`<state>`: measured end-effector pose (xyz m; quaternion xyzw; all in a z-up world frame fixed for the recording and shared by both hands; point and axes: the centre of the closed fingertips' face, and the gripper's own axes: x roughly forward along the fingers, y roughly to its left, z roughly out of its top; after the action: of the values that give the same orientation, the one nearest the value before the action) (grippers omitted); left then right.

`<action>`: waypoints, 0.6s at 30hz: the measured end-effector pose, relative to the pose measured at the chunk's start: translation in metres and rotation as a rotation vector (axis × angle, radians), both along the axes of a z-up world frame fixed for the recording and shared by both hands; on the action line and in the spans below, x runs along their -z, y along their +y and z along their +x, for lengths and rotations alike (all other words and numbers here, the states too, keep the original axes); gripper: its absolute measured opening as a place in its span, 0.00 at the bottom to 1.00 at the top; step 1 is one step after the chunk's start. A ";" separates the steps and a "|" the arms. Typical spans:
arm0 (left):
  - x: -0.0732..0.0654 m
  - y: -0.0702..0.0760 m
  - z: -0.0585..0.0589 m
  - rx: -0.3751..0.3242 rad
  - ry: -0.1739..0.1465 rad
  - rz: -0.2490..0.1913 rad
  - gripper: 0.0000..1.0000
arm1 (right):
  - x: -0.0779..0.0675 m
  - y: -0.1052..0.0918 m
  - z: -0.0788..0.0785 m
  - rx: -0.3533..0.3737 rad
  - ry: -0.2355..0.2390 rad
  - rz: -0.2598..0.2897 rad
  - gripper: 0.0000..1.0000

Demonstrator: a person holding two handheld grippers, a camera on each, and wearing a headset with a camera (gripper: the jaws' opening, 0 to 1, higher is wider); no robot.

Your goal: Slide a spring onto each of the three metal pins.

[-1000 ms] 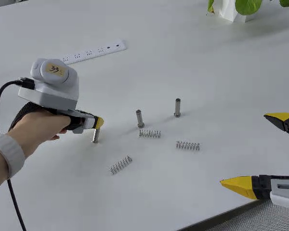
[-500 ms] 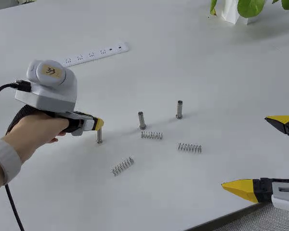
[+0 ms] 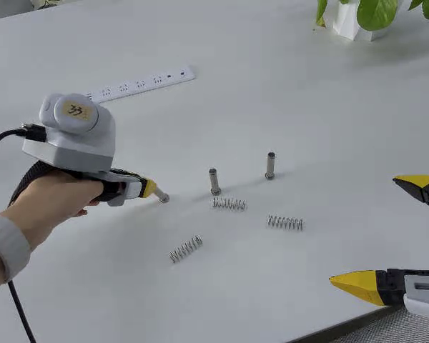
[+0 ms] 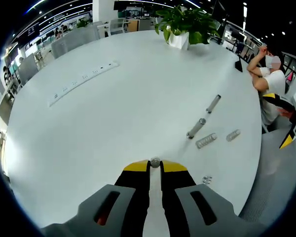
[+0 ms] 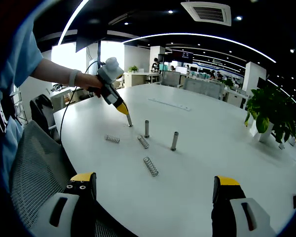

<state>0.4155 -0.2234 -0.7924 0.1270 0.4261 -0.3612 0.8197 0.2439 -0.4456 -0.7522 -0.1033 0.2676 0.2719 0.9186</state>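
Broadly, find a wide white table (image 3: 286, 93) under everything. Next in size, spot a plant (image 3: 375, 10) in a white pot at the far edge, then a power strip (image 3: 139, 81) lying flat, well apart from the task things. Look left for the left gripper (image 3: 151, 189) in a hand (image 3: 53, 196), black cable trailing behind; see its jaws pressed together on the held pin (image 3: 161, 196), tilted, lower end at or just above the tabletop, cannot tell which. Catch the same clamp from the left gripper view, yellow tips closed on the held pin (image 4: 155, 162) seen end-on. Look low right for the right gripper (image 3: 365, 229), jaws spread wide with only air between, hovering by the near edge; confirm that gap in the right gripper view. Turn then to the two free pins, both upright on the table: mid pin (image 3: 214, 181) near the centre, right pin (image 3: 270, 165) beside it and a little farther back. Finish with three springs, all lying on their sides, none on a pin: mid spring (image 3: 229, 204) just in front of the mid pin, right spring (image 3: 285, 223) nearer the right gripper, near spring (image 3: 185, 248) apart from both, below the held pin in the head view.
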 end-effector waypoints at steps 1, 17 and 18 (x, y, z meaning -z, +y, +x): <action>0.000 0.000 0.000 0.002 0.000 -0.001 0.04 | 0.000 0.000 0.000 0.000 0.000 0.001 0.99; -0.002 -0.005 -0.009 0.063 -0.046 0.035 0.04 | 0.000 0.000 -0.001 -0.002 0.000 -0.001 0.99; -0.003 -0.005 -0.009 0.076 -0.061 0.041 0.04 | 0.000 0.000 -0.001 -0.001 -0.001 0.000 0.99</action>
<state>0.4062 -0.2284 -0.7897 0.1707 0.4030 -0.3793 0.8152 0.2428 -0.4451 -0.7518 -0.1037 0.2671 0.2725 0.9185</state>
